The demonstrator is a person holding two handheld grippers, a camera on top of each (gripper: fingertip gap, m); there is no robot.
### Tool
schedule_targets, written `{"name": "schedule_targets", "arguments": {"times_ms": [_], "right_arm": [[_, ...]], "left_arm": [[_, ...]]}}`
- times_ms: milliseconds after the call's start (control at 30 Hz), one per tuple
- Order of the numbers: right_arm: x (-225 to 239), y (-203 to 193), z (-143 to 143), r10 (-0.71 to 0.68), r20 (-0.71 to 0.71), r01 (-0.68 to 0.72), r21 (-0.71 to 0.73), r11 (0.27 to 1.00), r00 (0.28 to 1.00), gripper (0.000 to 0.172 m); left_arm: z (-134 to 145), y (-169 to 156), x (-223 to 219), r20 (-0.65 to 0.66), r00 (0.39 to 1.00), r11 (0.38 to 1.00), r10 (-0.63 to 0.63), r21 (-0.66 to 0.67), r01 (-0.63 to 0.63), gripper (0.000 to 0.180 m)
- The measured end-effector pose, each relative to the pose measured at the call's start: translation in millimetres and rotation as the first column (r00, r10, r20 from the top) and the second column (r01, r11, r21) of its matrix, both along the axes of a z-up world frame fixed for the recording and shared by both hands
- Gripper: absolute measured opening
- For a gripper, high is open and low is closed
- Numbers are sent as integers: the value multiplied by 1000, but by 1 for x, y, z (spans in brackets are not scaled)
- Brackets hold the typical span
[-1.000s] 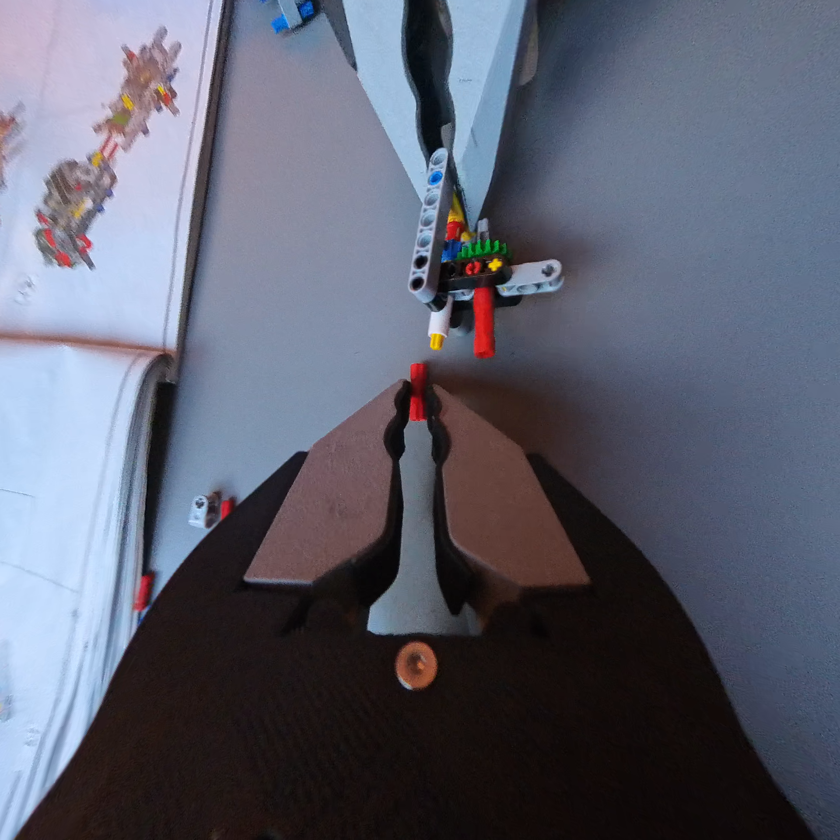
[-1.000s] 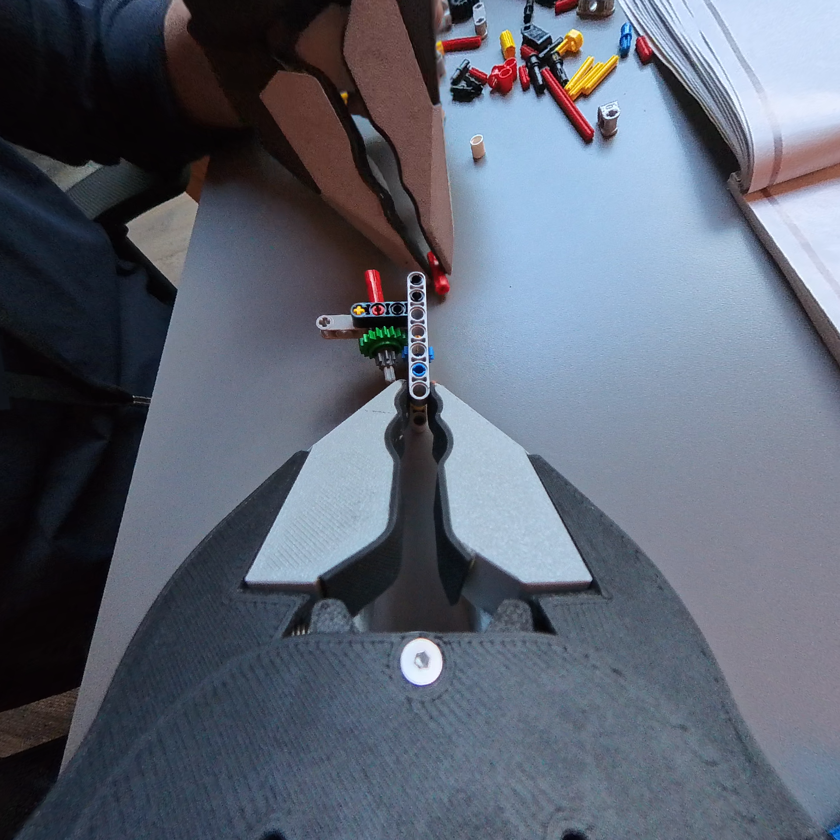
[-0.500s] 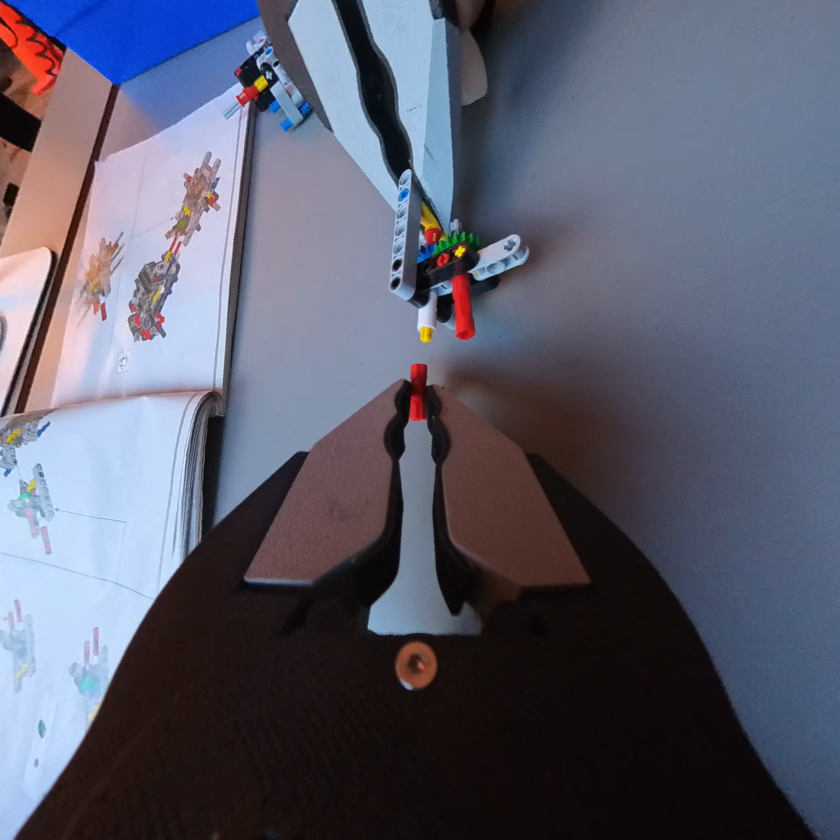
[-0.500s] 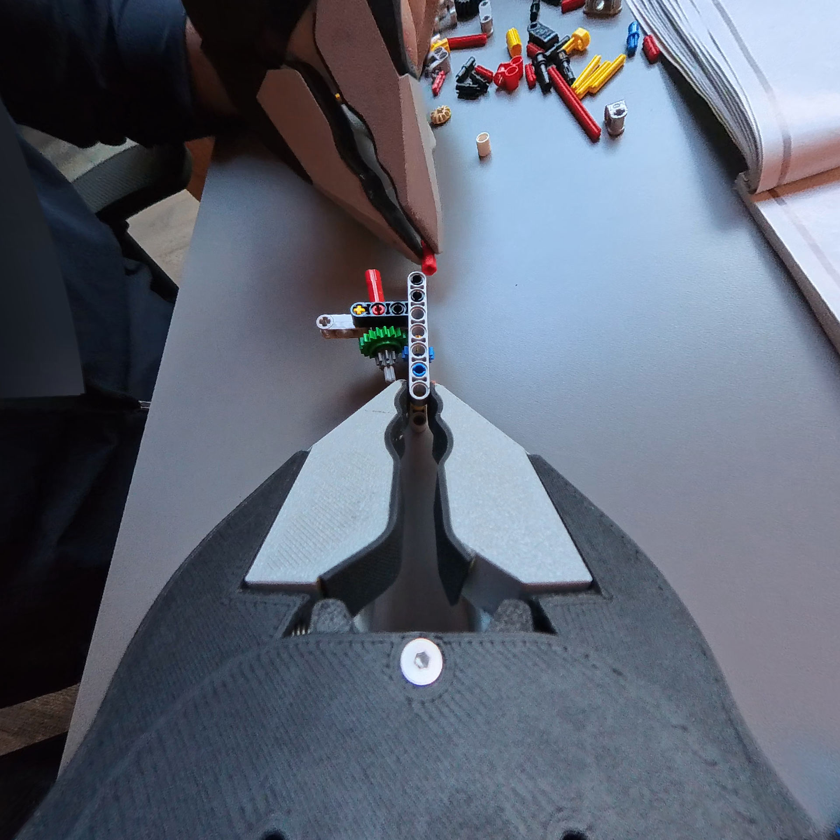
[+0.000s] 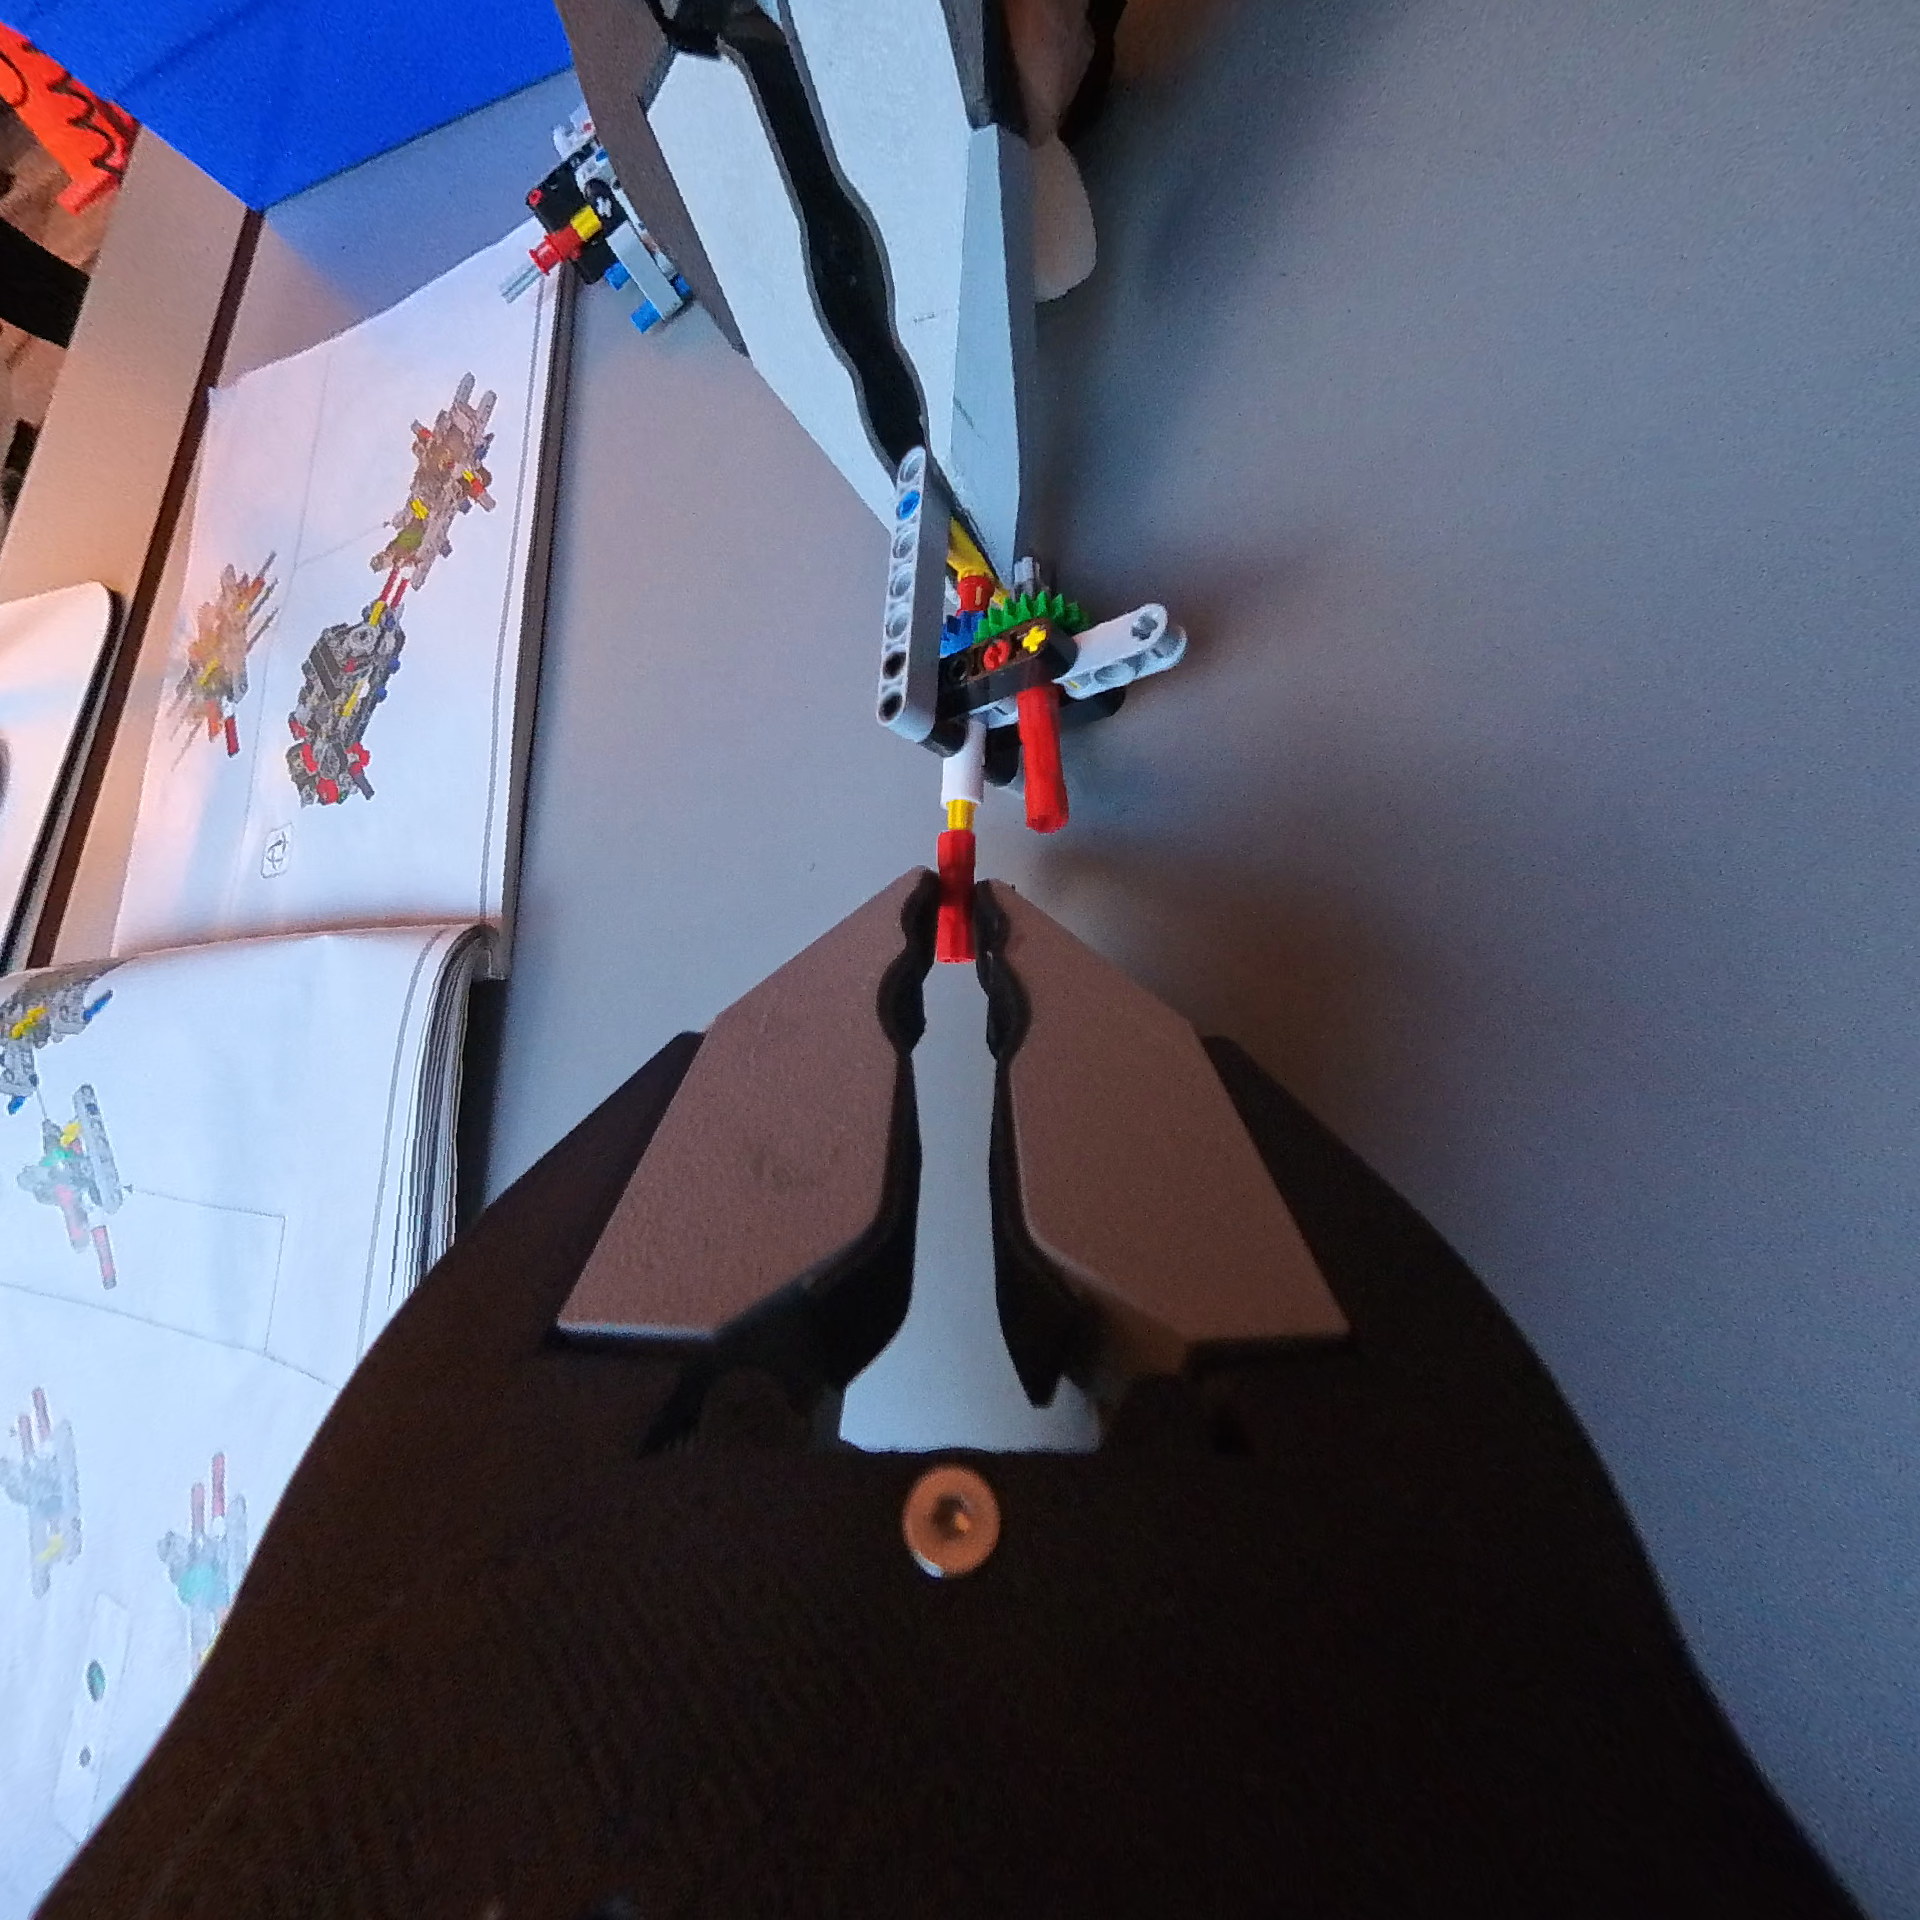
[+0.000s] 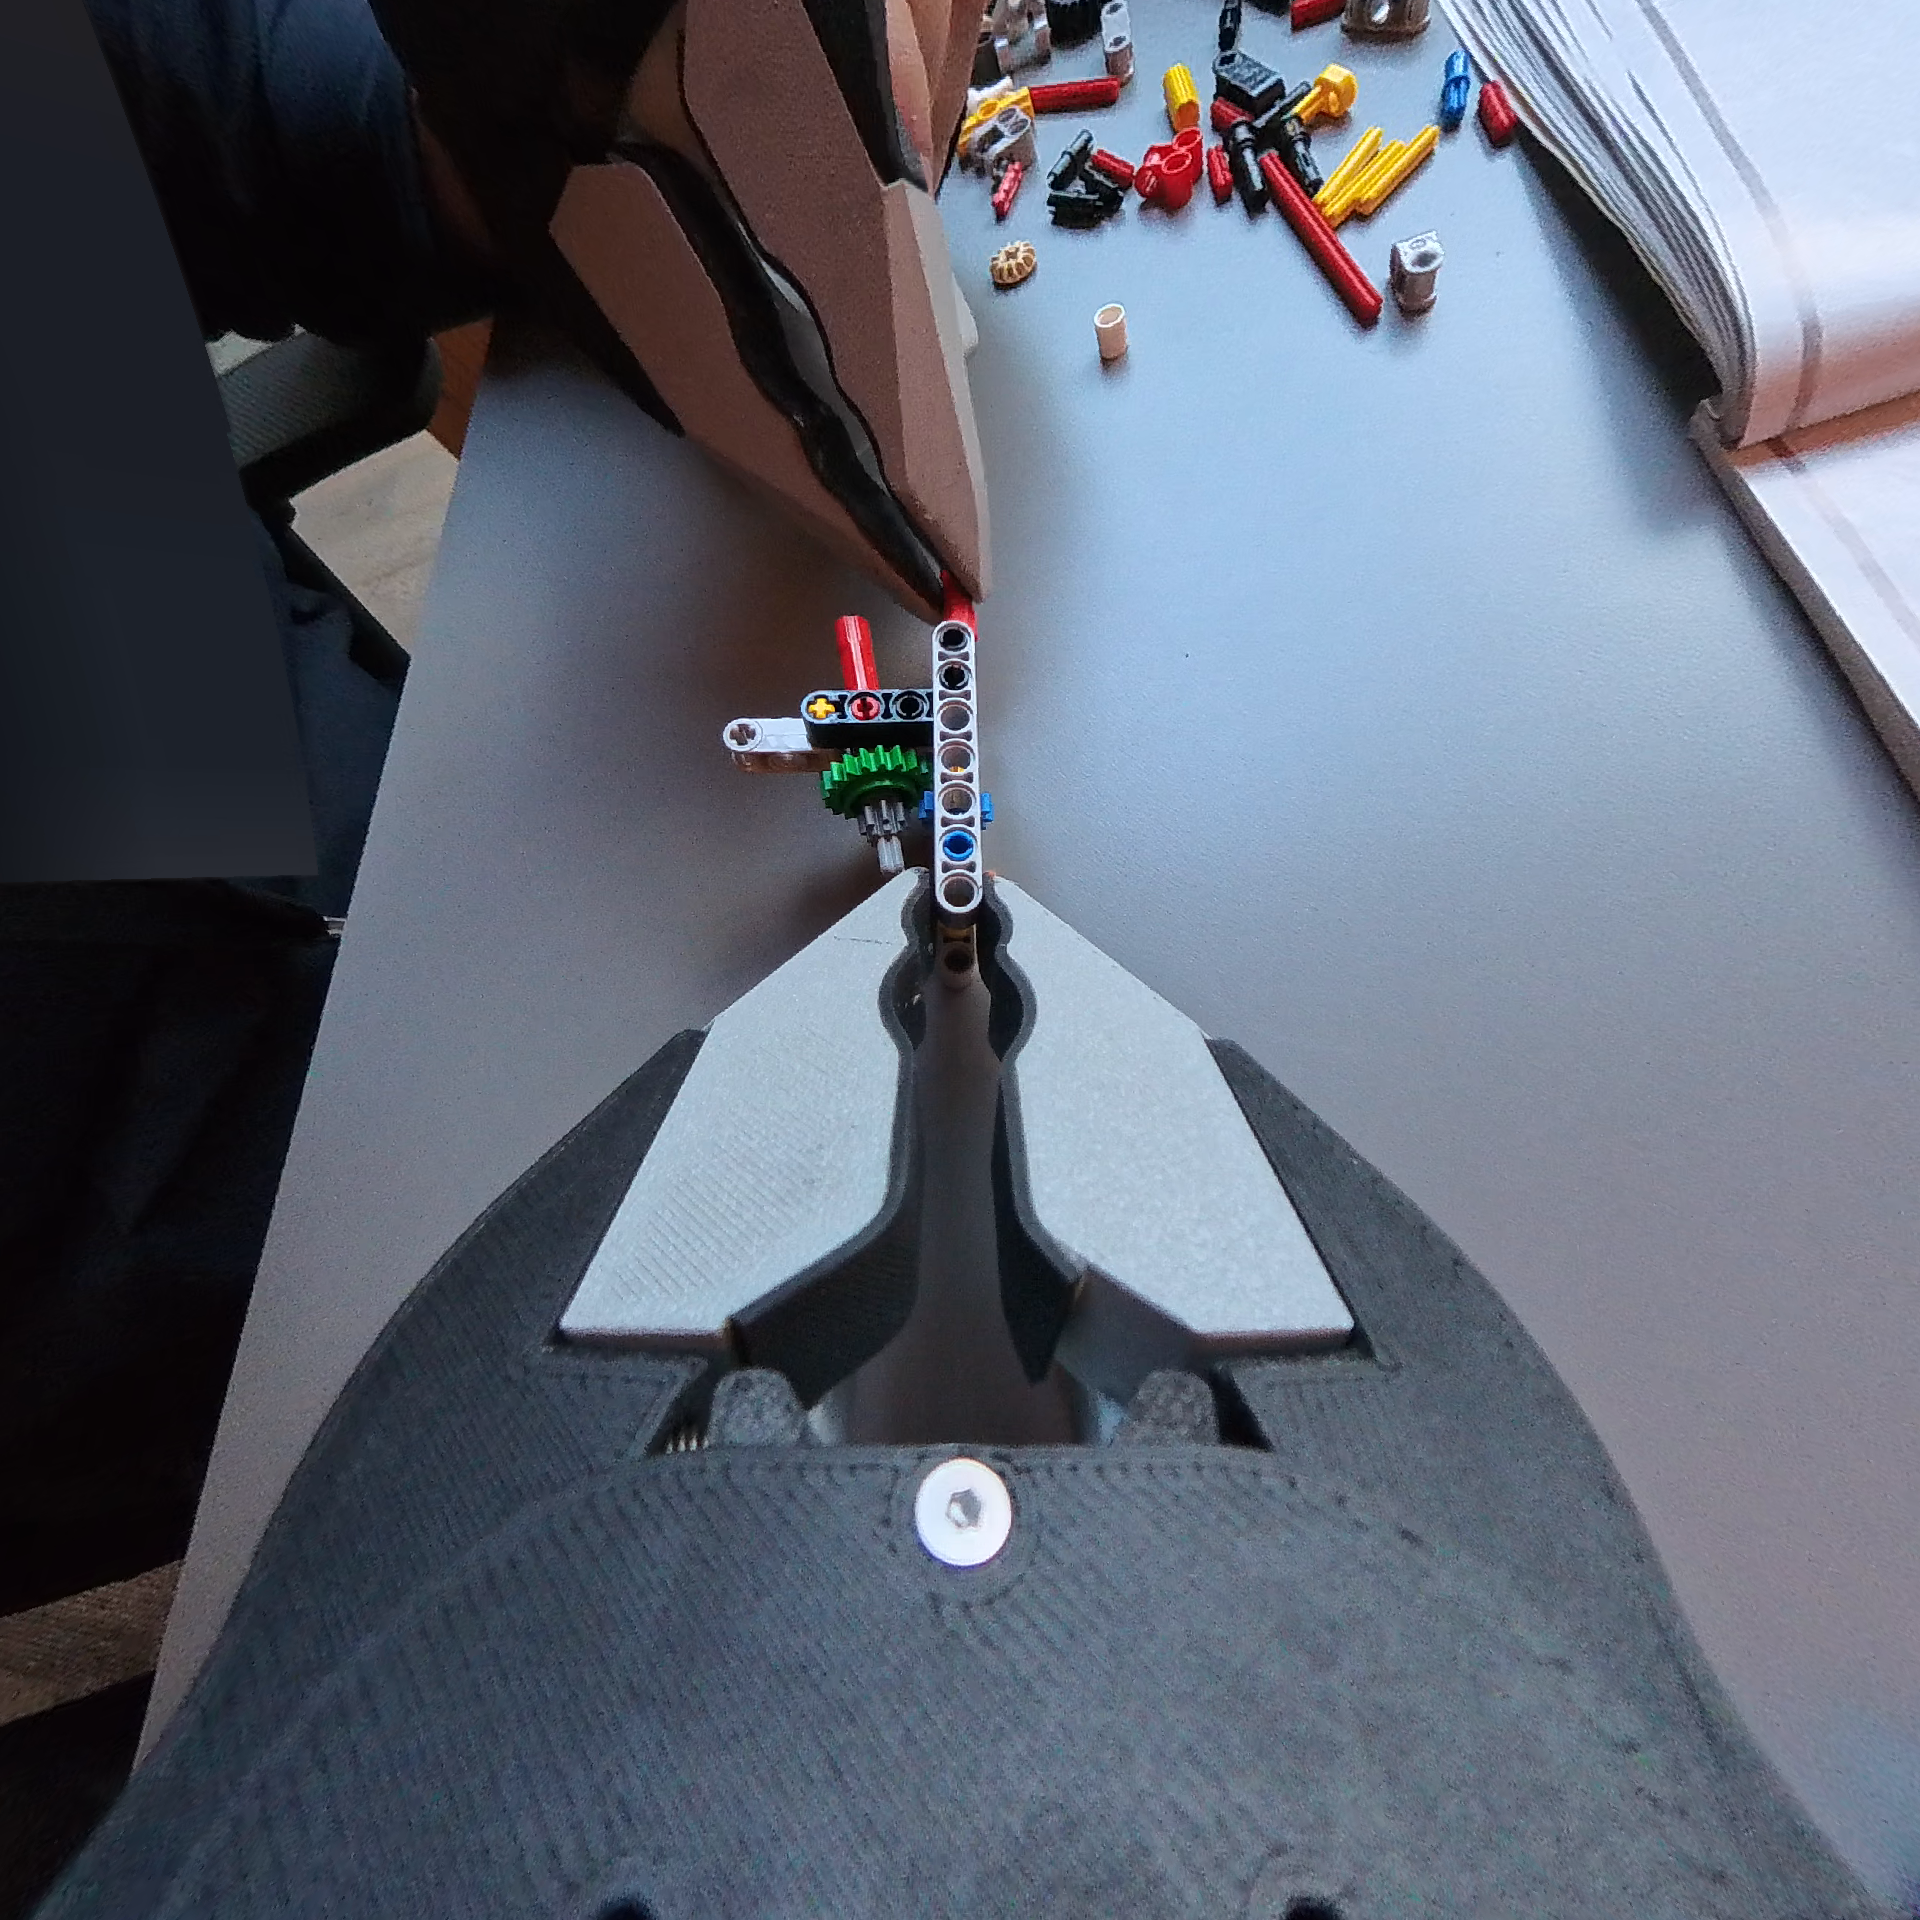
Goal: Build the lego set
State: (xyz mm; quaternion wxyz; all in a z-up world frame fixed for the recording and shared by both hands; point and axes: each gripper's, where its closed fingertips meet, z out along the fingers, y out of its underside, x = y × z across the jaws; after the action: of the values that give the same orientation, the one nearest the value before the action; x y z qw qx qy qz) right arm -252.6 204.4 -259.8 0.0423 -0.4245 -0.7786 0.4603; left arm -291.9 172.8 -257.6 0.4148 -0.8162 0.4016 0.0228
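red connector (image 5: 954, 902) pinched in the left gripper (image 5: 954, 894), brown pads tight on it, its tip right at the yellow axle end (image 5: 959, 812) of the small brick assembly (image 6: 894, 748). right gripper (image 6: 957, 896) clamps the grey holed beam (image 6: 956, 769) above the smooth grey table (image 6: 1351, 831). looks like a lining-up moment, straight alignment needed. ribbed plastic, toothed green gear (image 6: 875, 781).

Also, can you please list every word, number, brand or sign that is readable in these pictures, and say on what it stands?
No text can be read.
Open instruction booklet: printed build diagrams only; a small mark below them is too small to read.
Orange sheet with black strokes, far corner of the left wrist view: cut off and blurred, unreadable.
Loose building parts and grey beam: no writing visible.
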Motion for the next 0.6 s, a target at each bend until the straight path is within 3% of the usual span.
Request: {"name": "schedule_targets", "arguments": {"times_ms": [600], "right_arm": [[0, -1, 0, 5, -1, -5, 1, 1000, 1000, 4]], "left_arm": [[-3, -3, -1, 37, 999, 995, 38, -95, -34, 2]]}}
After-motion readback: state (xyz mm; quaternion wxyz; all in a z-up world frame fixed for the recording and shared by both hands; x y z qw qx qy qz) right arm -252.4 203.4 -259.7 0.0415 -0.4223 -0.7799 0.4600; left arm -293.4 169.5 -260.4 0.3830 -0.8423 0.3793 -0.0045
